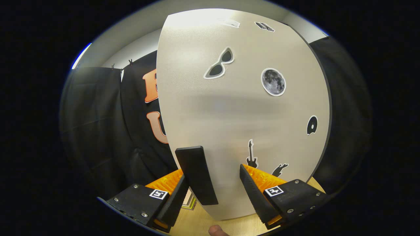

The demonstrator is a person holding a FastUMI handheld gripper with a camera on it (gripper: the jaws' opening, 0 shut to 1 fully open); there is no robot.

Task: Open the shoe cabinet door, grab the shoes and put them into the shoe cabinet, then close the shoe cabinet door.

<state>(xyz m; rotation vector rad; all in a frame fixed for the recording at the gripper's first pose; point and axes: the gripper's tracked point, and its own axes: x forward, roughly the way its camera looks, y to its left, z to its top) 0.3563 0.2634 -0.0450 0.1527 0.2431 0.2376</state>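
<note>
Tool (215,186) gapes around door handle (196,174); shoe cabinet door (242,108) fronts it.

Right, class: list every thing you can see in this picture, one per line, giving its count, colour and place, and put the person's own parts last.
cabinet door: one, pale beige with a dark edge, close ahead of the fingers.
door handle: one, black, on the door, between the fingers, nearer the left one.
sunglasses sticker: one, grey and white, upper door.
moon sticker: one, grey, right of the sunglasses sticker.
disc sticker: one, black and white, near the door's right edge.
guitar stickers: two, black, low on the door above the right finger.
floor: wooden, light, under the door.
gripper: one, fingers open either side of the handle.
fingertip: one, below the gripper.
</note>
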